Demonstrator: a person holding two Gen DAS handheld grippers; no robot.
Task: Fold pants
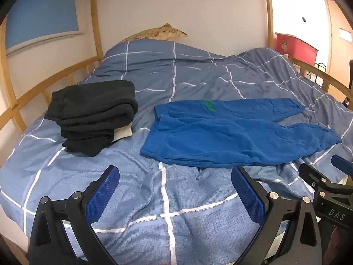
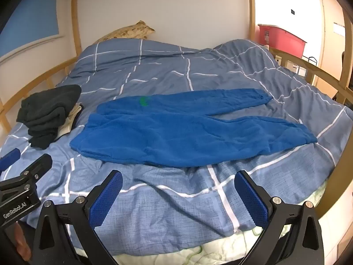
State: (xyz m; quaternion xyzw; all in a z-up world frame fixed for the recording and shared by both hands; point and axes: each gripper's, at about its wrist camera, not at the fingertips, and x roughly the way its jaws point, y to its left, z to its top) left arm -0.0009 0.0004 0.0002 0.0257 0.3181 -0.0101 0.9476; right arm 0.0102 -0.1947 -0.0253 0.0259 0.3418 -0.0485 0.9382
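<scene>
Leftmost, a stack of folded dark clothes [image 1: 92, 114] on the bed's blue checked duvet [image 1: 167, 198]. Just right of it, apart, blue pants [image 1: 231, 137] spread flat, waistband toward the stack, both legs running right, green mark near the waist. Below, left gripper [image 1: 175, 195] released, fingers wide above bare duvet short of the pants' near edge. Further right, right gripper [image 2: 178, 198] likewise released, empty, hovering before the pants. Behind, a wooden bed frame [image 1: 97, 33] and red bin [image 2: 280, 37].
</scene>
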